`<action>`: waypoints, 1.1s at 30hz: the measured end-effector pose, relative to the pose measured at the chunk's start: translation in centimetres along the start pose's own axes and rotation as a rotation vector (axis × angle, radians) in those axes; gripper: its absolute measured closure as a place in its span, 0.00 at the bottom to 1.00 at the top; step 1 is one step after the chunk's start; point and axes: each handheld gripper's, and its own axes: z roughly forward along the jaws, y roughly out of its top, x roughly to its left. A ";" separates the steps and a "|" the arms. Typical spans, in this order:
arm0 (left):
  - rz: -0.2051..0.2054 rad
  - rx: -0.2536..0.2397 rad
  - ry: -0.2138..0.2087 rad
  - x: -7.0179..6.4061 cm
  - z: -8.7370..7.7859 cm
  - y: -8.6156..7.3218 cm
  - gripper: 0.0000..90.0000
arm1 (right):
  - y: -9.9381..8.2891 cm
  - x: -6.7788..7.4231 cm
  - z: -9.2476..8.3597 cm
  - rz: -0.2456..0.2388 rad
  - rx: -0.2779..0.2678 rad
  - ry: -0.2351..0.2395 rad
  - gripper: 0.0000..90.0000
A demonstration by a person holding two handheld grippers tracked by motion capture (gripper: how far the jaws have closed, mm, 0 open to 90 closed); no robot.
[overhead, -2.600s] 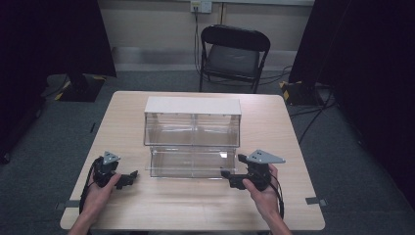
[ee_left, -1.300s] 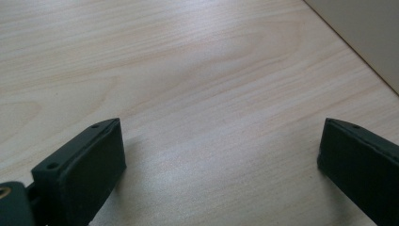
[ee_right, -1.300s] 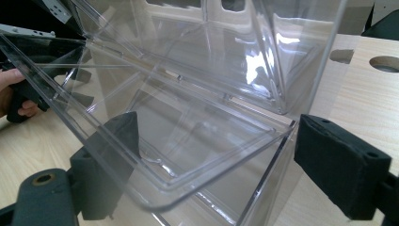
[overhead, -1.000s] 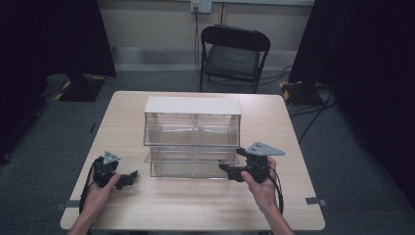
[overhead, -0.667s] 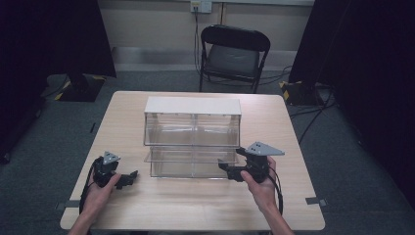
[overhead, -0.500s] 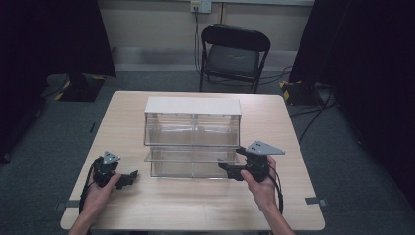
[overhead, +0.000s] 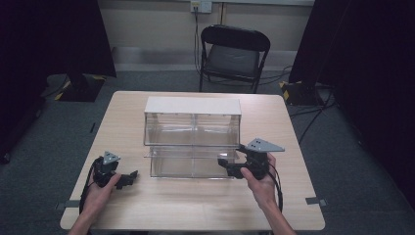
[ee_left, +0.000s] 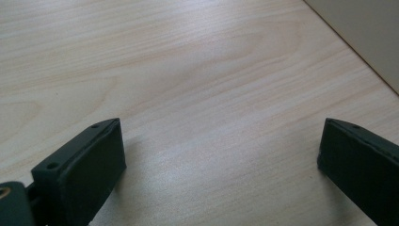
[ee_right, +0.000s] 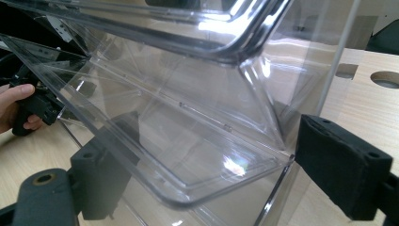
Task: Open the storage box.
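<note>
Centrally on the pale wooden table (overhead: 195, 205) stands a clear plastic two-tier bin cabinet with a white top (overhead: 192, 137), its lower flap door (overhead: 193, 154) tilted outward toward the person. At the cabinet's front right corner, the right gripper (overhead: 230, 168) sits with its black jaws spread wide; in the right gripper view the flap's rounded transparent edge (ee_right: 188, 188) lies between the two jaws, one behind the plastic and one just outside the cabinet's right wall, gripping nothing. Well apart at the table's left, the left gripper (overhead: 128, 177) rests low over bare wood, jaws also wide and empty. Beyond the table stands a black folding chair (overhead: 234, 56) on grey carpet.
</note>
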 end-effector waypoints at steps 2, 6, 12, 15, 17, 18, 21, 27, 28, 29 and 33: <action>0.000 0.000 0.001 0.0 0.0 0.0 0.01 | 0.0 0.0 0.0 0.004 0.001 -0.001 0.15; 0.000 0.000 0.001 0.0 0.0 0.0 0.01 | 0.1 0.0 0.0 0.006 -0.002 0.000 0.15; 0.000 0.000 0.001 0.0 0.0 0.0 0.01 | 0.2 -0.1 0.0 0.008 -0.004 0.003 0.15; 0.000 0.000 0.001 0.0 0.0 0.0 0.01 | 0.2 -0.1 0.0 0.006 -0.005 0.001 0.15; 0.000 0.000 0.001 0.0 0.0 0.0 0.01 | 0.2 -0.1 0.0 0.006 -0.006 0.001 0.15; 0.000 0.000 0.000 0.0 0.0 0.0 0.01 | 0.2 -0.1 0.0 0.006 -0.006 0.000 0.15; 0.000 0.000 0.000 0.0 0.0 0.0 0.01 | 0.3 -0.1 0.0 0.006 -0.008 0.000 0.15; 0.000 0.000 0.001 0.0 0.0 0.0 0.01 | 0.3 -0.2 0.0 0.011 -0.015 0.001 0.16; 0.000 0.000 0.001 0.0 0.0 0.0 0.01 | 0.3 -0.2 0.0 0.010 -0.017 0.001 0.16; 0.000 0.000 0.001 0.0 0.0 0.0 0.01 | 0.3 -0.2 0.0 0.011 -0.018 0.001 0.16; 0.000 0.000 0.001 0.0 0.0 0.0 0.01 | 0.4 -0.2 -0.1 0.012 -0.021 -0.001 0.16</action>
